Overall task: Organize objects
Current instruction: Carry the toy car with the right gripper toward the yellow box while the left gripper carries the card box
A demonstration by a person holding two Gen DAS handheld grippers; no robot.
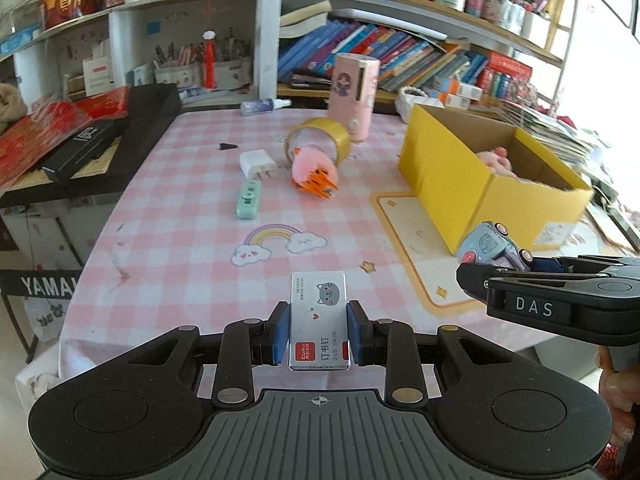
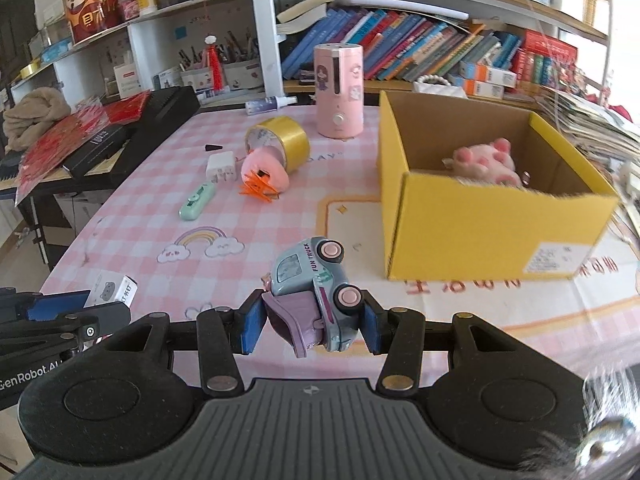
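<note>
Left gripper (image 1: 319, 330) sits bottom centre of the left wrist view, blue pads pressed on both long sides of a staple box (image 1: 319, 320). The box is white w/ a grey cat print and a red label, standing on end between the pads, its top poking up past the fingertips. It's lifted clear of the pink checked tablecloth (image 1: 200, 248).

Right gripper (image 2: 314, 326) is bottom centre of the right wrist view, pinching a toy truck (image 2: 314, 300). The truck is pale blue w/ pink wheels and a purple part hanging low, tipped on its side; one pad is on the purple part at left, the other by the lower wheel at right. Most of the truck sticks up and fwd beyond the pads.

In the left view the right gripper comes in from the right edge, mid-height, w/ the truck at its tip, just below the near corner of the yellow box (image 1: 492, 184). In the right view the left gripper and staple box show at lower left.

The yellow box is open, at centre right in the right view, a pink plush (image 2: 486, 162) inside toward the back. Both held items are nearer the camera than the box, neither over its opening.

Mid-table, upper centre: gold tape roll (image 2: 282, 142), pink fluffy item w/ orange clips (image 2: 264, 178), white charger (image 2: 221, 167), green stapler (image 2: 196, 201), pink cylinder (image 2: 339, 90).
</note>
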